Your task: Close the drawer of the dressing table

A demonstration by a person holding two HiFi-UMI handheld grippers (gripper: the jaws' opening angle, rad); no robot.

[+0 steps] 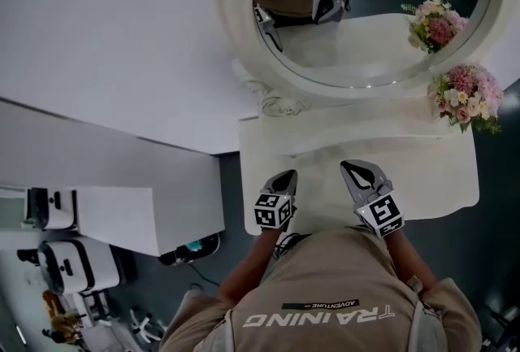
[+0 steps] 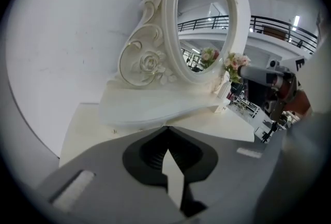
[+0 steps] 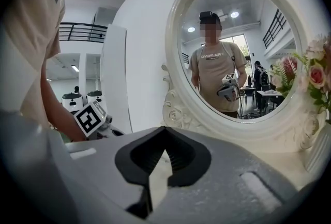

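The white dressing table has an oval mirror and a raised shelf at its back. No drawer front shows in any view; the table's front edge lies under my arms and body. My left gripper hovers over the front left of the tabletop, jaws shut and empty. My right gripper hovers beside it over the front middle, also shut and empty. In the left gripper view the closed jaws point at the shelf and mirror frame. The right gripper view has closed jaws facing the mirror.
A pink flower bouquet stands at the table's back right, by the mirror. A white wall panel runs along the left. White machines stand on the grey floor at the lower left. The left gripper's marker cube shows left of the right jaws.
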